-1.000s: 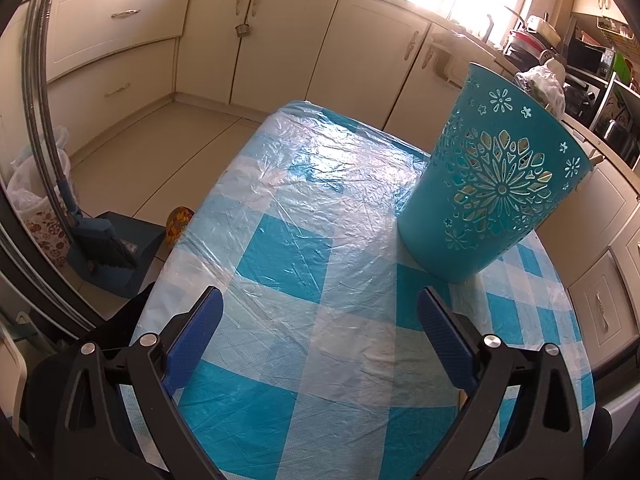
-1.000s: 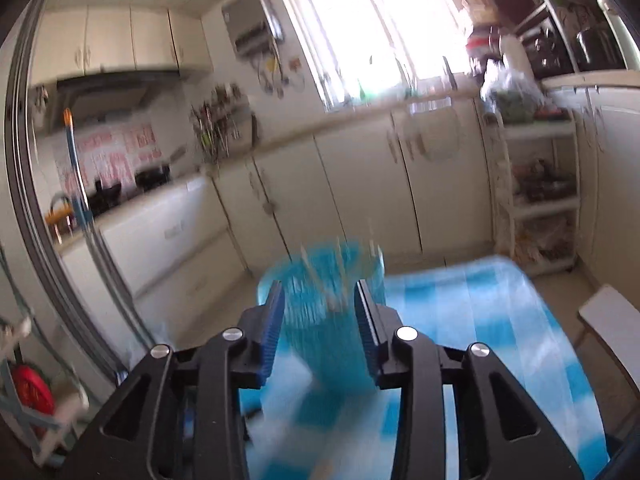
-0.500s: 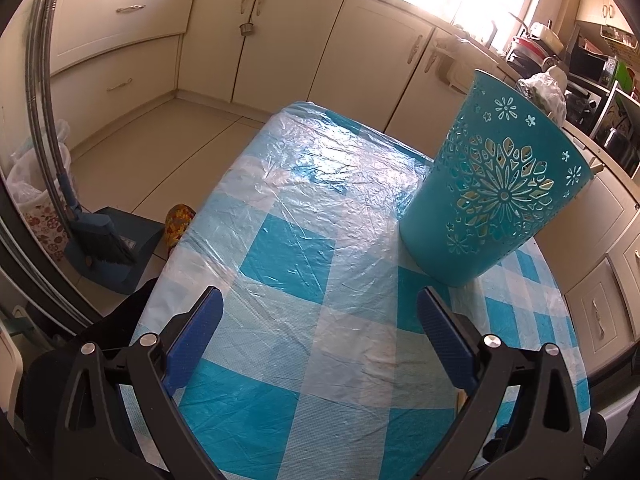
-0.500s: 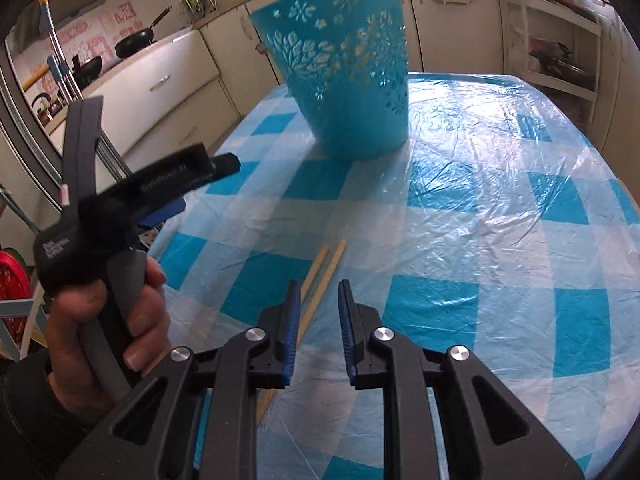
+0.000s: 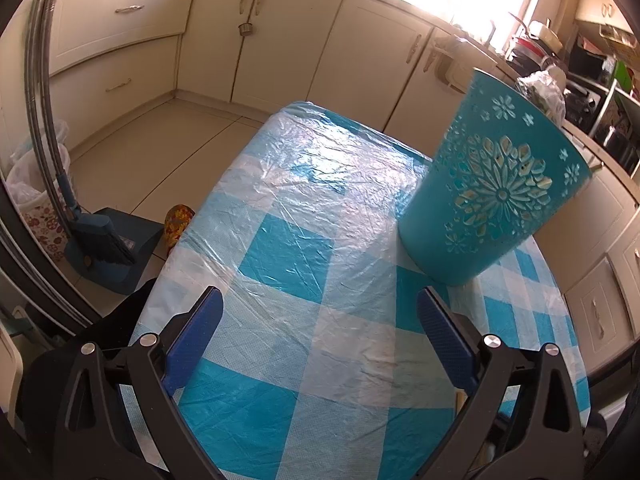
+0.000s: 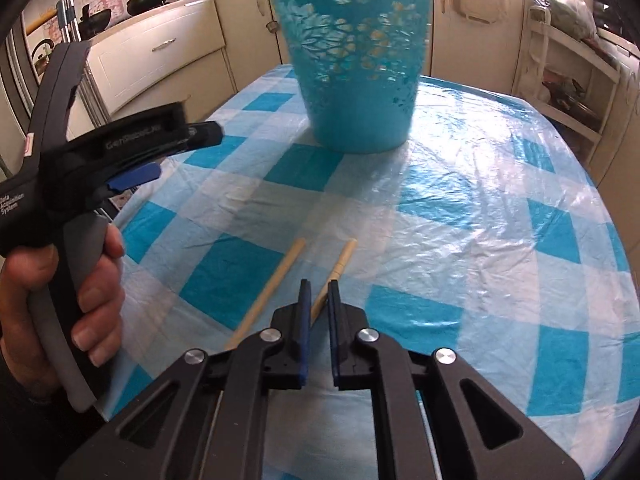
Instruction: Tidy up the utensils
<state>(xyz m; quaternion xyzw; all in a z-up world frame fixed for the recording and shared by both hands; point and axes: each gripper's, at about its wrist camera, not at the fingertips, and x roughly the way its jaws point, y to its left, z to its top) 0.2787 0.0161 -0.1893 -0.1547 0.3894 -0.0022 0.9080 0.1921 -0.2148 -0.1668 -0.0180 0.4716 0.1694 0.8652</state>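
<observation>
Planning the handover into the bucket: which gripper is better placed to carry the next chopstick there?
Right. The right gripper is shut on one chopstick; the left gripper is open over bare tablecloth, beside the bucket.

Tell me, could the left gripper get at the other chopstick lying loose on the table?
Probably yes. The left gripper is open and empty, and the loose chopstick lies bare on the tablecloth, beside the one in the right gripper.
</observation>
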